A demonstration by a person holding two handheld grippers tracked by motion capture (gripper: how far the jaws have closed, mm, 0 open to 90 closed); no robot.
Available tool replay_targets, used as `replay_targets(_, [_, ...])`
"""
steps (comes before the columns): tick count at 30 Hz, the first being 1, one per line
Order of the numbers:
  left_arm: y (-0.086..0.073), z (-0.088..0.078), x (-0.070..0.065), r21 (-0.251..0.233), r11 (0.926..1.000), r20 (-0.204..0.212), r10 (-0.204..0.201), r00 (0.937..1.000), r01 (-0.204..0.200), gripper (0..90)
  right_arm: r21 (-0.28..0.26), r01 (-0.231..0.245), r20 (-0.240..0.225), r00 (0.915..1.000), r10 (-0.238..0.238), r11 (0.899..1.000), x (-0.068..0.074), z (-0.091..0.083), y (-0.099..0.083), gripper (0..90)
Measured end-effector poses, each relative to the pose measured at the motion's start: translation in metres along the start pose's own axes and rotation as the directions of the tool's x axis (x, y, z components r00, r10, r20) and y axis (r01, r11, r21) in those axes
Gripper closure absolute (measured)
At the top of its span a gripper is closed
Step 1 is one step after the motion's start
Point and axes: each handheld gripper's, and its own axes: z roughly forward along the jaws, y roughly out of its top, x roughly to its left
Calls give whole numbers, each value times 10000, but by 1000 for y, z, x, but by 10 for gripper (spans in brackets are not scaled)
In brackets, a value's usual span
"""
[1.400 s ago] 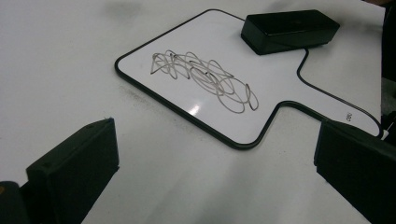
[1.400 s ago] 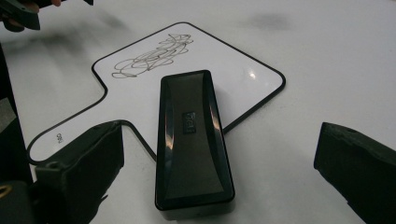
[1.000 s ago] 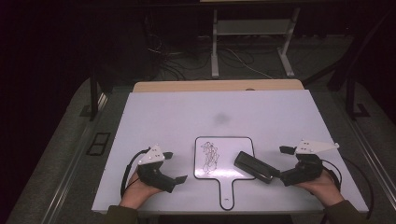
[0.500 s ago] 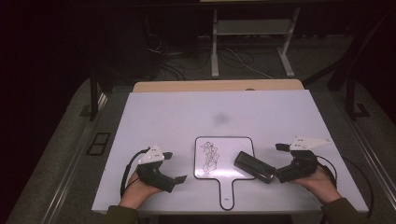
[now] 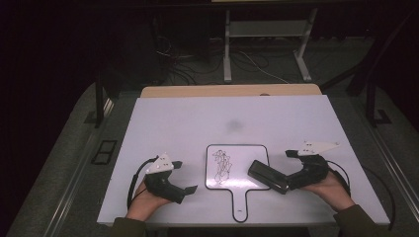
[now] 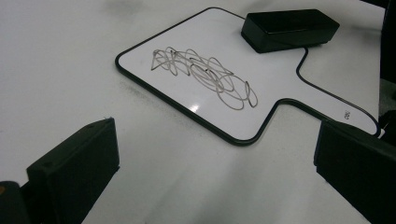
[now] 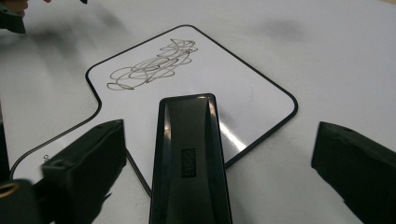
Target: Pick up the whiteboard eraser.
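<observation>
A glossy black block eraser (image 7: pixel 189 158) lies half on the right edge of the paddle-shaped whiteboard (image 5: pixel 237 153), which bears a grey scribble (image 6: pixel 205 77). The right gripper (image 7: pixel 219 154) has its fingers spread either side of it, just closing without touching, while the left gripper (image 6: pixel 215 163) rests on the tabletop (image 5: pixel 197 118), fingers apart.

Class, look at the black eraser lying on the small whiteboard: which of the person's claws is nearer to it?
Right. The right claw sits at the black eraser, its open jaws straddling the near end. The left claw rests beyond the small whiteboard, on its far side.

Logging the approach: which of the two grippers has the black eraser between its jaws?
The right gripper: the eraser lies between its open jaws, untouched. The left gripper faces bare table.
</observation>
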Motion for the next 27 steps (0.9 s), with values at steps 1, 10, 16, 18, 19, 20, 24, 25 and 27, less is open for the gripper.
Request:
replay_targets(1, [0, 0, 0, -5, 10000, 6, 9, 10000, -9, 0, 41, 88, 17, 10000, -88, 10000, 0, 1, 1, 26])
replay_targets(10, [0, 0, 0, -20, 10000, 39, 4, 10000, -3, 0, 434, 301, -17, 9995, -301, 9986, 3, 13, 7, 26])
replay_targets(16, [0, 0, 1, 0, 10000, 63, -3, 10000, 3, 0, 670, 467, -147, 9988, -458, 9967, 4, 21, 11, 43])
replay_targets(18, [0, 0, 1, -5, 10000, 64, -21, 10000, 21, 0, 870, 507, -231, 9985, -489, 9949, 5, 25, 13, 50])
replay_targets(19, [0, 0, 1, 0, 10000, 62, -18, 10000, 18, 0, 870, 507, -231, 9985, -489, 9949, 5, 25, 13, 50])
replay_targets(20, [0, 0, 1, -5, 10000, 63, -17, 10000, 17, 0, 968, 505, -263, 9985, -481, 9940, 6, 28, 14, 55])
replay_targets(24, [-1, -1, 1, -30, 10000, 35, -42, 10000, 42, 0, 1152, 616, -305, 9978, -584, 9914, 6, 32, 14, 55])
replay_targets(25, [-1, -1, 1, -35, 10000, 29, -45, 10000, 45, 0, 1286, 658, -288, 9976, -626, 9895, 7, 33, 14, 65])
replay_targets(27, [-1, 0, 1, -16, 10000, 38, -16, 10000, 16, 0, 1402, 744, -328, 9970, -704, 9873, 9, 34, 13, 88])
